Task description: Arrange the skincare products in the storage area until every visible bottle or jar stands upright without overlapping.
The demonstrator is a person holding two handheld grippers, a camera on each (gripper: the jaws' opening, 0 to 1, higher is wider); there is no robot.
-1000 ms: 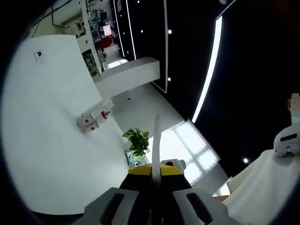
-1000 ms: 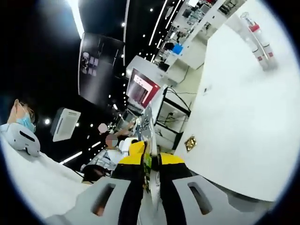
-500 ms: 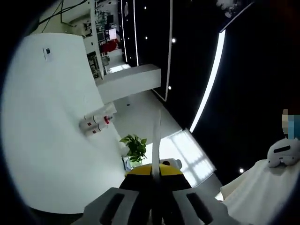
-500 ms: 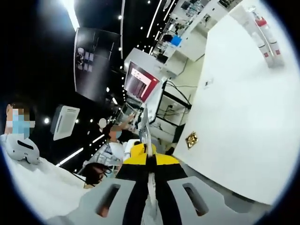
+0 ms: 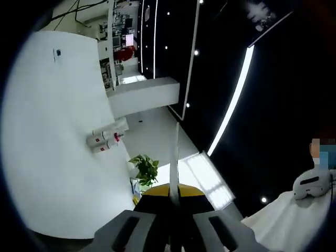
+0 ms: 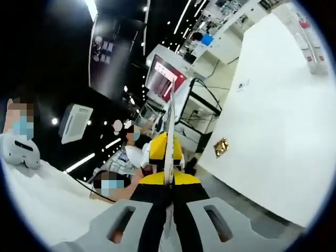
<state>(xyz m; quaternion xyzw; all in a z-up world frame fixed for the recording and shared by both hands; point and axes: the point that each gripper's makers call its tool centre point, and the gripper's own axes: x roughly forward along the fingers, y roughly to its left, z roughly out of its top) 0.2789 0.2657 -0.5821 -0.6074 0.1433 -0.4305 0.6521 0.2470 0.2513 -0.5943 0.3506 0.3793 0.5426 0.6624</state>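
the white bottles (image 5: 106, 139) are too small to read, another pair (image 6: 310, 31) edge-cut.

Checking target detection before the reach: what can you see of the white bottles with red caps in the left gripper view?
Two small white cylindrical bottles with red caps lie side by side, seemingly touching, on the white table surface, near its edge. Each shows a red mark on its body. They look plastic; the labels are too small to read. Neither gripper touches them.
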